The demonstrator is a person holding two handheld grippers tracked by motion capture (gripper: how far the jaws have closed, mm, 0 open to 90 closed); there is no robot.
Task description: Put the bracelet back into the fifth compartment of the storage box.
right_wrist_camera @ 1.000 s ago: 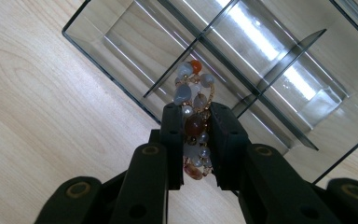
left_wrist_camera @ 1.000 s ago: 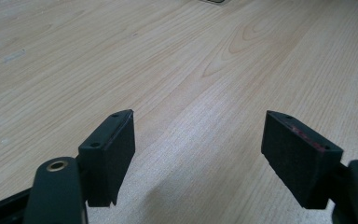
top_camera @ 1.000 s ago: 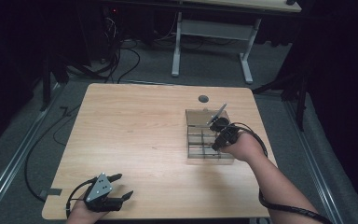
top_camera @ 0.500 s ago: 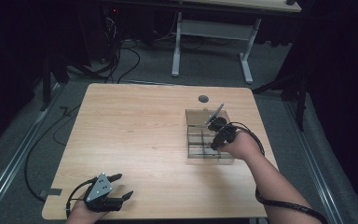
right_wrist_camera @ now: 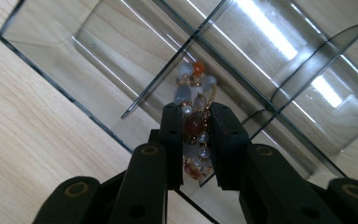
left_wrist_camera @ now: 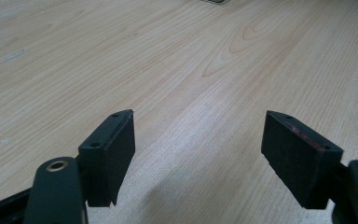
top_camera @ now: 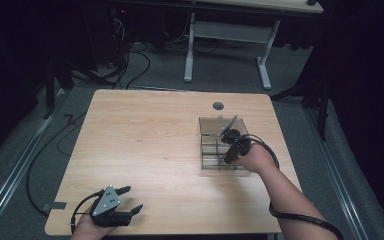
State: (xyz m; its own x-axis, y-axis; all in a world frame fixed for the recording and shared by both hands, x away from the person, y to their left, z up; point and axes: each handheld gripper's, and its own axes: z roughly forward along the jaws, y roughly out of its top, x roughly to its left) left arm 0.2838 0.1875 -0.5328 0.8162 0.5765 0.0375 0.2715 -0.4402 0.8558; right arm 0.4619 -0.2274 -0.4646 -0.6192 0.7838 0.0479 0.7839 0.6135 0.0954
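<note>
- While its 2 jaws press together on a beaded bracelet (right_wrist_camera: 194, 122), the right gripper (top_camera: 231, 141) hangs over the clear divided box (top_camera: 208, 125), tips pointing down into it.
- Pinched between the pads, the bracelet shows orange, pale blue and pearly beads and sits above a compartment near the box's middle, beside 2 crossing dividers; whether it touches the box floor I cannot tell.
- Seen from above, the box stands on the right part of the wooden table (top_camera: 145, 140), just in front of a small round grommet (top_camera: 218, 106).
- Well apart from the box, the left gripper (top_camera: 125, 203) rests at the table's near left edge, its 2 jaws spread wide with bare wood between them.
</note>
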